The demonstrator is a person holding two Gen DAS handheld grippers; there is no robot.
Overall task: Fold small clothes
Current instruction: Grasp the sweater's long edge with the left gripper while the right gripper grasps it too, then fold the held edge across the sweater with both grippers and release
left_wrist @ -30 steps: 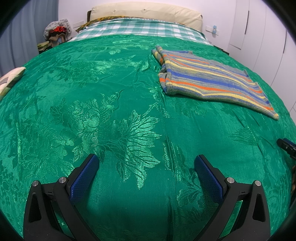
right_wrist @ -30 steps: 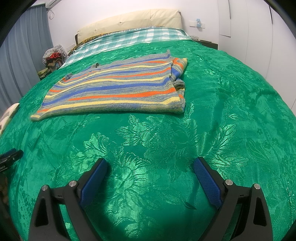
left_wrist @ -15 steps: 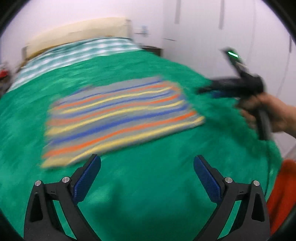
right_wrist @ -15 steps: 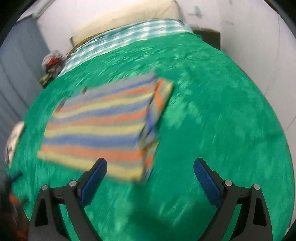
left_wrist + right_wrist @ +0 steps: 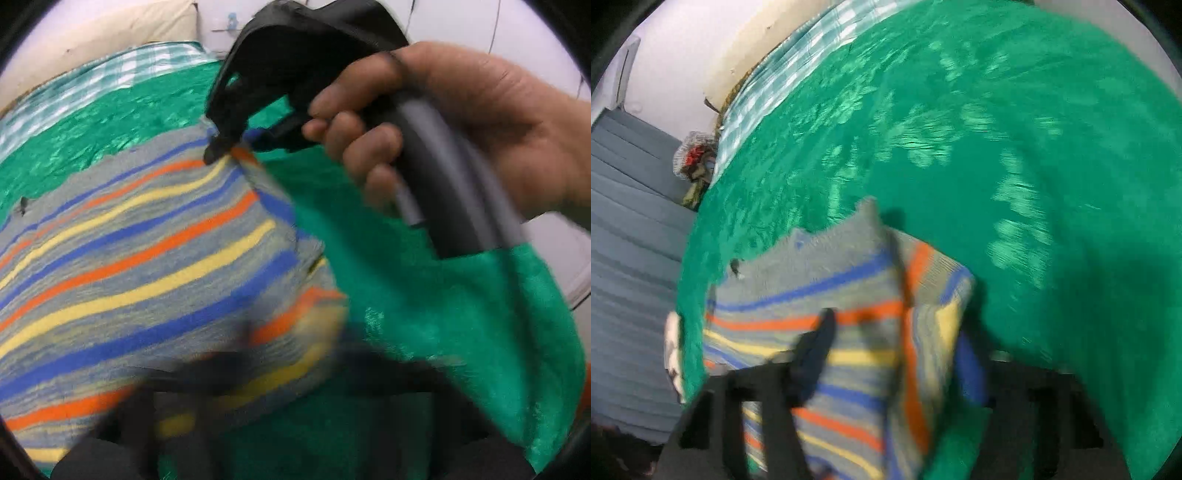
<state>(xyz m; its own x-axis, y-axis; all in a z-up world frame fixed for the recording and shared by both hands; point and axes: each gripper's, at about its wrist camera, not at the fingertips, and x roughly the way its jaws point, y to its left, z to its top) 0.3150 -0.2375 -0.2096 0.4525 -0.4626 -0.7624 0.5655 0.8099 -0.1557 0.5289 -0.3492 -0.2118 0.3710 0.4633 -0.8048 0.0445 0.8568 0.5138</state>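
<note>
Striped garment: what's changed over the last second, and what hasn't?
Both grippers swung in from bare bedspread to the striped garment. The right gripper, open before, now pinches its far right corner, jaws closing. The left gripper, also open before, has shut at the near edge; blur hides whether it holds cloth. The garment lies folded on the green bedspread, where it was.

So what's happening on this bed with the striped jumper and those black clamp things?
A person is folding a small striped knitted sweater that lies on a green floral bedspread, using a black hand-held gripper in each hand. The right gripper, held in the person's hand, is closing on the sweater's far corner. The left gripper, badly blurred, has shut at the near edge. Both seem ready to lift.
</note>
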